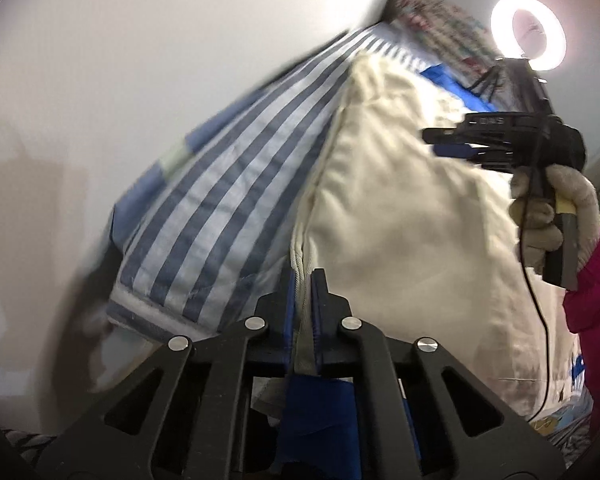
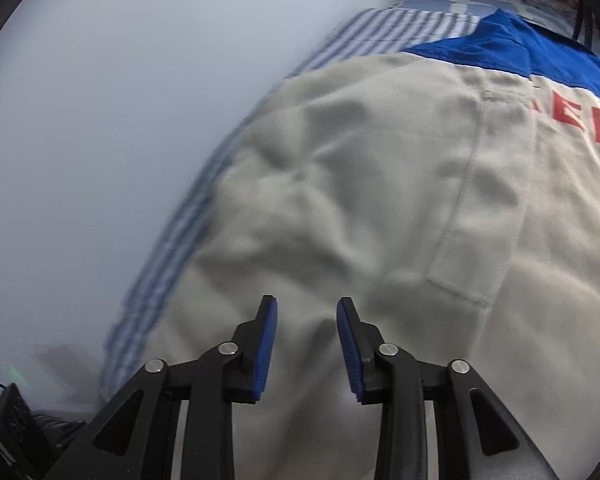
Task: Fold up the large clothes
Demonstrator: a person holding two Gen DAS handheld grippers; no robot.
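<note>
A large cream garment point(image 1: 400, 216) with a blue upper part and red letters point(image 2: 380, 200) lies spread over a blue-and-white striped sheet point(image 1: 220, 200). My left gripper point(image 1: 305, 280) is shut on the garment's seamed edge, and the cloth runs down between its blue pads. In the right wrist view my right gripper point(image 2: 306, 308) hovers just over the cream cloth with its jaws apart and nothing between them. From the left wrist view that gripper point(image 1: 444, 140) shows at the right, held by a gloved hand point(image 1: 548, 216) in a pink sleeve.
A white wall point(image 1: 140, 60) runs along the far side of the striped sheet. A lit ring lamp point(image 1: 528, 32) stands at the back right beside patterned bedding point(image 1: 440, 16). A black box with a cable point(image 2: 12, 420) lies at the lower left.
</note>
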